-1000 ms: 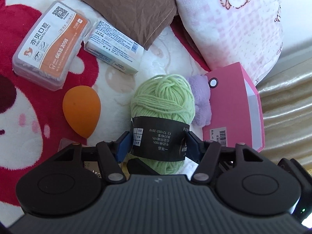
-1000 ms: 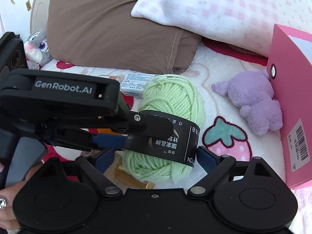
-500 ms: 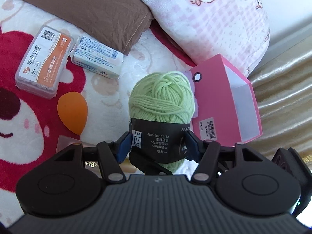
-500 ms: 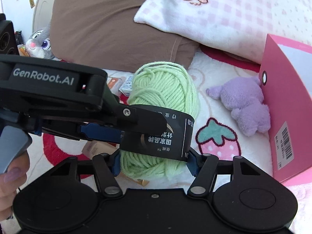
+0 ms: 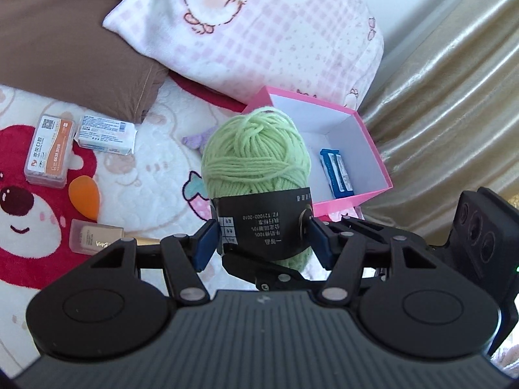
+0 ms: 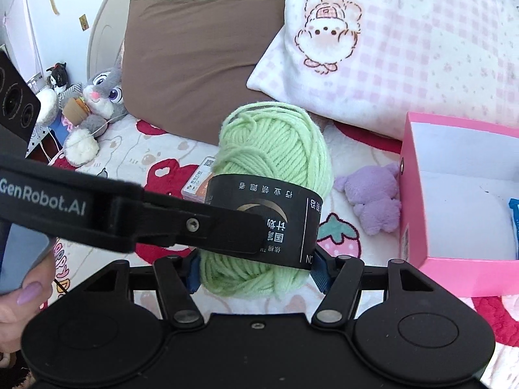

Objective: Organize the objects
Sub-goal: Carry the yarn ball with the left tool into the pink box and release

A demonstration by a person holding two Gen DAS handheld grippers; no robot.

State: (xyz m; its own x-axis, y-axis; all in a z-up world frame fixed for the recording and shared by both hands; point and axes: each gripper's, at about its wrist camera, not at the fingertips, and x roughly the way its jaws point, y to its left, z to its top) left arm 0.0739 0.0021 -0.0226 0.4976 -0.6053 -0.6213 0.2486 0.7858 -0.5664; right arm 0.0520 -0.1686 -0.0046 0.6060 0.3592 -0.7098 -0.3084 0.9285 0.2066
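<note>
A green yarn ball with a black paper band is held in the air between both grippers. My left gripper is shut on its banded part. My right gripper is shut on the same yarn ball from the other side; the left gripper's finger crosses the right wrist view. The open pink box lies on the bed behind and right of the yarn, with a blue packet inside. The box also shows in the right wrist view.
On the blanket lie an orange-labelled case, a white packet, an orange sponge, a gold-capped cosmetic box and a purple plush. Brown pillow, pink checked pillow, curtain and rabbit plush surround.
Both grippers have lifted the yarn ball up off the blanket and toward the pink box. The box interior and blue packet have come into view.
</note>
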